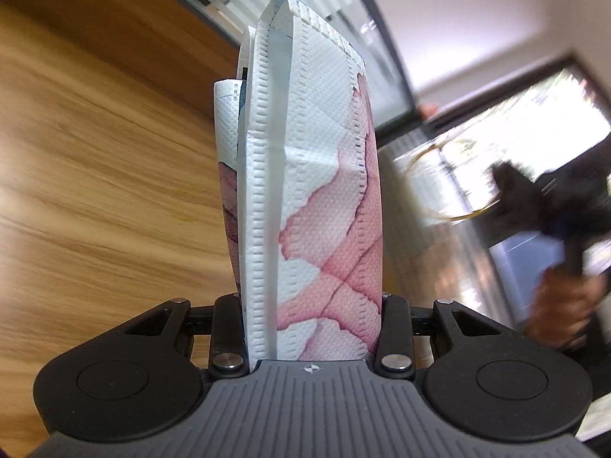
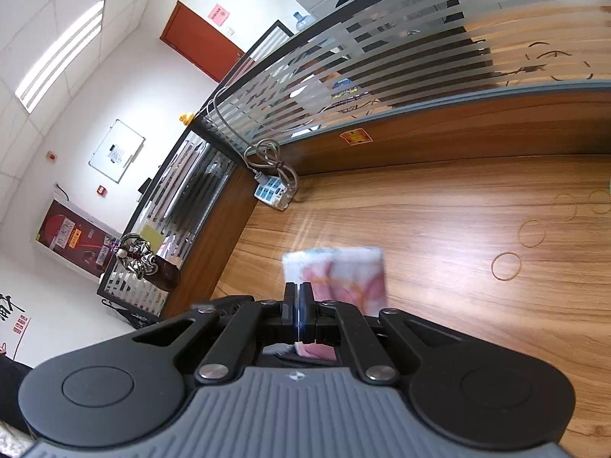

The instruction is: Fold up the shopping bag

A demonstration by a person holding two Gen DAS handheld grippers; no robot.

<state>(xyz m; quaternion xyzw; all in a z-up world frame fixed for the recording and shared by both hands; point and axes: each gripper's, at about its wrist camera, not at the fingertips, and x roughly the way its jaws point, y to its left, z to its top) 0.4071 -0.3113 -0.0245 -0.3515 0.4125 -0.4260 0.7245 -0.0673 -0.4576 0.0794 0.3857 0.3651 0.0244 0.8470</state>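
We have the folded shopping bag [image 1: 305,198] clamped edge-on in the left gripper [image 1: 311,328], lifted above the wooden table [image 1: 95,191]. Right gripper [image 2: 297,297] pinched together, apparently on nothing; rubber bands [image 2: 506,266] lie loose on the table. Risk, we judge: the thick bundle springs apart if the left clamp slackens before banding.

power strip [image 2: 272,187] | rubber bands [image 2: 506,266] (four, loose) | wooden table [image 2: 439,210]
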